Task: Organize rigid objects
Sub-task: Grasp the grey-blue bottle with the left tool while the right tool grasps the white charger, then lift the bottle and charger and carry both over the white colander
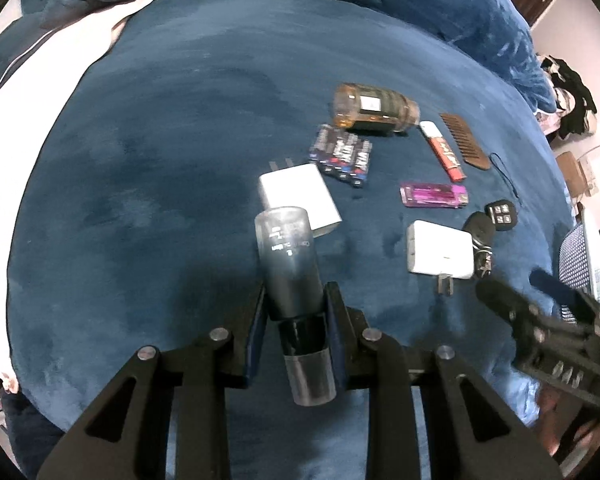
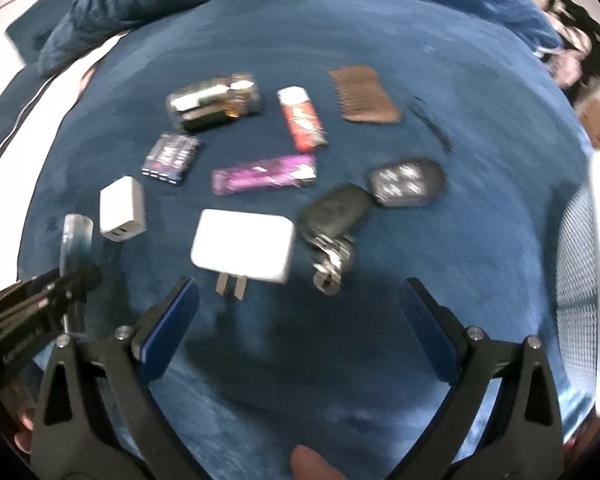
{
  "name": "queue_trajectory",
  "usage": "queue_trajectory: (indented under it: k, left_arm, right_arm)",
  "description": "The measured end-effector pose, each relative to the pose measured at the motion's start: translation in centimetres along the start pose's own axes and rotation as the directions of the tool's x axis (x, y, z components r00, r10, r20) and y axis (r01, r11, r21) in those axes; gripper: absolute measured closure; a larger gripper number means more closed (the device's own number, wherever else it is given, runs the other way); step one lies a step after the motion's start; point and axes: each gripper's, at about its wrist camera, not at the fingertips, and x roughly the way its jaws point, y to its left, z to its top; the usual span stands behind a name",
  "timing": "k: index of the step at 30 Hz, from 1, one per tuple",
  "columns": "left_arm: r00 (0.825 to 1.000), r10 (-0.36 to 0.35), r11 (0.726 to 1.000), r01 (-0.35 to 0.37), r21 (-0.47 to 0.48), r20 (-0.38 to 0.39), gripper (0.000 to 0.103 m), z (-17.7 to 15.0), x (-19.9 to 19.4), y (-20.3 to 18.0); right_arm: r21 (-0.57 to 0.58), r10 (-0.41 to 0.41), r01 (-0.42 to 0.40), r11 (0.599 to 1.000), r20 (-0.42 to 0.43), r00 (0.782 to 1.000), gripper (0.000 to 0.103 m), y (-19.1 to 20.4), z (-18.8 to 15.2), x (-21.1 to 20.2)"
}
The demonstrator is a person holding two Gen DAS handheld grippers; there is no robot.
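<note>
My left gripper (image 1: 295, 300) is shut on a clear grey tube-shaped bottle (image 1: 288, 256), held above the blue blanket (image 1: 140, 160); the tube also shows in the right wrist view (image 2: 74, 240). My right gripper (image 2: 298, 300) is open and empty, just in front of a white charger (image 2: 244, 245) and a black car key (image 2: 334, 212). On the blanket lie another white charger (image 1: 298, 196), a battery pack (image 1: 342, 156), an amber bottle (image 1: 374, 109), a red lighter (image 1: 444, 151), a purple lighter (image 1: 434, 195), a brown comb (image 1: 464, 140) and a black remote fob (image 2: 406, 182).
A white mesh basket (image 2: 580, 280) stands at the right edge of the blanket. A blue pillow (image 1: 440, 8) lies at the back. White bedding (image 1: 40, 92) lies at the left. A thin black cord (image 1: 504, 176) lies by the comb.
</note>
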Motion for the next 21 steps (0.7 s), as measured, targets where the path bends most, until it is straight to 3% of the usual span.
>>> queue_trajectory:
  k: [6, 12, 16, 21]
  left_arm:
    - [1.0, 0.019, 1.0, -0.019, -0.006, -0.008, 0.075, -0.3, -0.1, 1.9]
    - [0.999, 0.029, 0.999, -0.029, -0.015, -0.025, 0.075, -0.5, 0.5, 2.9]
    - [0.998, 0.042, 0.999, -0.043, -0.014, -0.035, 0.074, -0.6, 0.9, 3.3]
    - [0.999, 0.037, 0.999, -0.038, -0.014, -0.037, 0.074, -0.8, 1.0, 3.2]
  right_arm:
    - [-0.127, 0.031, -0.035, 0.991, -0.03, 0.999, 0.003, 2.5, 3.5, 2.6]
    - [-0.192, 0.069, -0.095, 0.977, -0.138, 0.988, 0.003, 4.2, 5.3, 6.3]
    - [-0.186, 0.098, -0.139, 0.973, -0.215, 0.972, 0.003, 4.2, 5.3, 8.3]
    - [-0.212, 0.144, -0.199, 0.957, -0.249, 0.958, 0.003, 4.3, 3.0, 6.9]
